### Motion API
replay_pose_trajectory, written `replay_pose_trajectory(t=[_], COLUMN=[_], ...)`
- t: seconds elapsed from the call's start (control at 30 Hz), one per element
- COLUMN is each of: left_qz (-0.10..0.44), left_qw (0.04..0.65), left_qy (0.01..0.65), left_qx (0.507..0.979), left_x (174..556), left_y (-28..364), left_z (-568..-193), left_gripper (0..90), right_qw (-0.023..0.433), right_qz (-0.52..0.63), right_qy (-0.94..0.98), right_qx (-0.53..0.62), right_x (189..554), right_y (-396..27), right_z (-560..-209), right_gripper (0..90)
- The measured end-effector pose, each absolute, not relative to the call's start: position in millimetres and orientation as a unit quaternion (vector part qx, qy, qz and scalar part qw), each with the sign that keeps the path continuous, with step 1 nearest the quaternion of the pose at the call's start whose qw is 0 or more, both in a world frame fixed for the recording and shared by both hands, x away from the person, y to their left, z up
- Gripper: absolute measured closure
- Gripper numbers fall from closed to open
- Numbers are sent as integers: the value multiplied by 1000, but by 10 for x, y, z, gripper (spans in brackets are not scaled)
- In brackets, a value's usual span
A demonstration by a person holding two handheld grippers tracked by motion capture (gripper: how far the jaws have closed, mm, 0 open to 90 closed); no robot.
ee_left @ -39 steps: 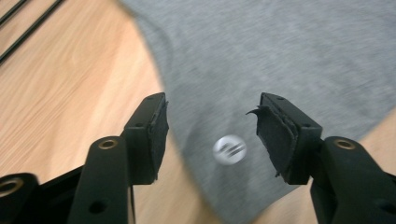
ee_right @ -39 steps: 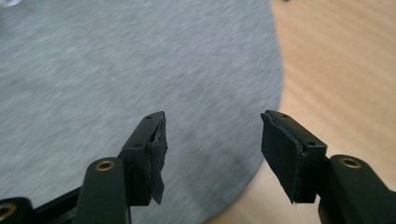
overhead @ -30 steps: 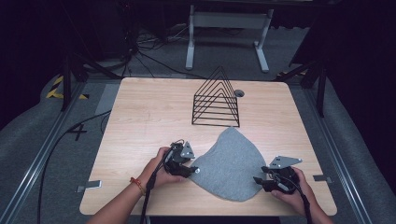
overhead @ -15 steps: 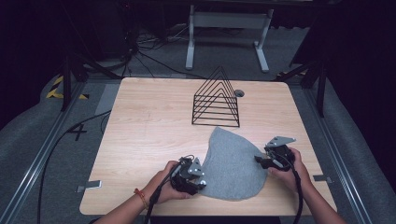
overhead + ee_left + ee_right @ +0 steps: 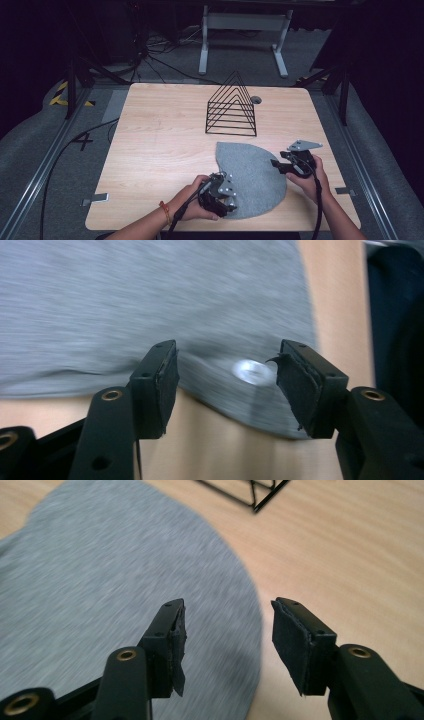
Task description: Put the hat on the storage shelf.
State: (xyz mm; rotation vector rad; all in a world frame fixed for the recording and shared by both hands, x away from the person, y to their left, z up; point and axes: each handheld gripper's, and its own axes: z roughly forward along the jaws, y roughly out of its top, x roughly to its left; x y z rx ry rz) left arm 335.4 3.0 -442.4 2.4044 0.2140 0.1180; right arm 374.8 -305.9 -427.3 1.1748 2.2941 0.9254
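Grey felt mat (image 5: 252,177) flat at 5 o'clock on the tabletop (image 5: 160,150), below the wire rack (image 5: 231,107). Left tool (image 5: 227,206) at its 7 o'clock edge, jaws just widened, gripping nothing; right tool (image 5: 275,165) at 3 o'clock, jaws just narrowing, empty, likely poised for repositioning

Even overhead light brightens the wooden table (image 5: 165,150) against dark surroundings with only soft shadows, while the grey felt mat (image 5: 150,305) smears with motion blur in both gripper views, bearing one small white glare spot.
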Motion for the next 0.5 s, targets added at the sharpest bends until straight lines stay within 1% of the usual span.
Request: replay_pose_trajectory(t=[0.07,0.1,0.13,0.2,0.23,0.27,0.37,0.5], left_qz=[76,86,96,110,120,129,133,148], left_qw=[359,363,377,380,377,373,377,352], left_qy=[99,103,115,145,155,159,197,217], left_qx=[925,922,914,907,905,905,895,898], left_x=[3533,3610,3745,3976,4075,4176,4453,4648], left_y=[89,111,144,166,164,167,151,114], left_z=[-4356,-4342,-4344,-4378,-4403,-4423,-4513,-4624], left_gripper=[390,392,405,436,431,430,428,425], right_qw=[184,183,178,170,167,161,156,154], right_qz=[335,332,332,321,315,310,308,298], right_qy=[823,825,826,834,836,839,843,846], right_qx=[420,419,420,417,417,416,413,414], right_x=[3595,3523,3474,3353,3311,3278,3232,3252], right_y=[-3071,-3064,-3059,-3035,-3023,-3008,-2989,-3011], right_z=[-4276,-4289,-4302,-4351,-4376,-4398,-4428,-4491], right_gripper=[464,461,457,450,449,443,439,441])
